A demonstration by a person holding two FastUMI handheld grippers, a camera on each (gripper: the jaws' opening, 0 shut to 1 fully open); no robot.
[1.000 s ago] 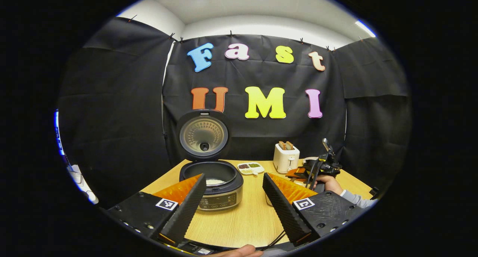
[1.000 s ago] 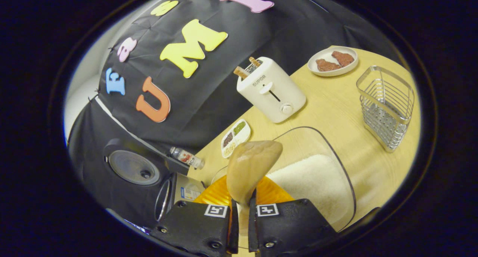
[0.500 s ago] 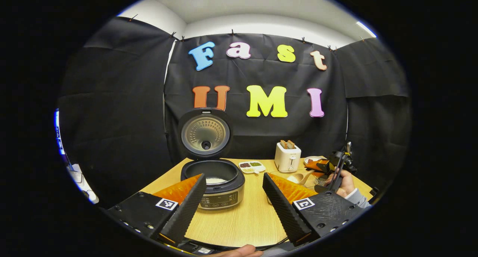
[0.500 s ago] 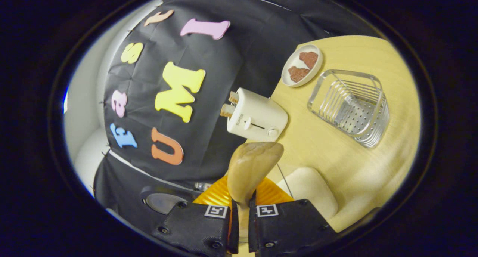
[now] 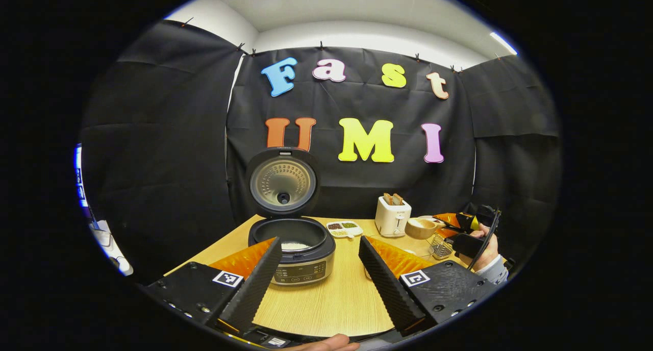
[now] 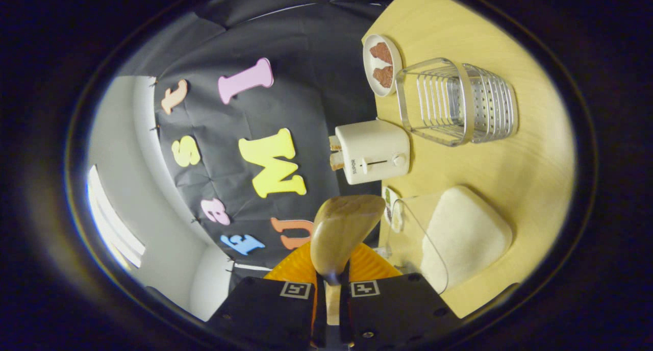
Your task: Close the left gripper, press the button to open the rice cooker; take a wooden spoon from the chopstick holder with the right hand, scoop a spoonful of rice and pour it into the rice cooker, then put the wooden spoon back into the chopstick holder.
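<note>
Wooden table [image 6: 515, 152], toaster [image 6: 375, 150] beside wire chopstick holder [image 6: 459, 102], meat plate [image 6: 380, 65] behind

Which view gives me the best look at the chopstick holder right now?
The right gripper view: the chopstick holder, a wire and perforated-metal basket, appears large and unobstructed on the table beside the toaster. In the left gripper view it is small and far off, partly behind the left gripper's tongs.
</note>
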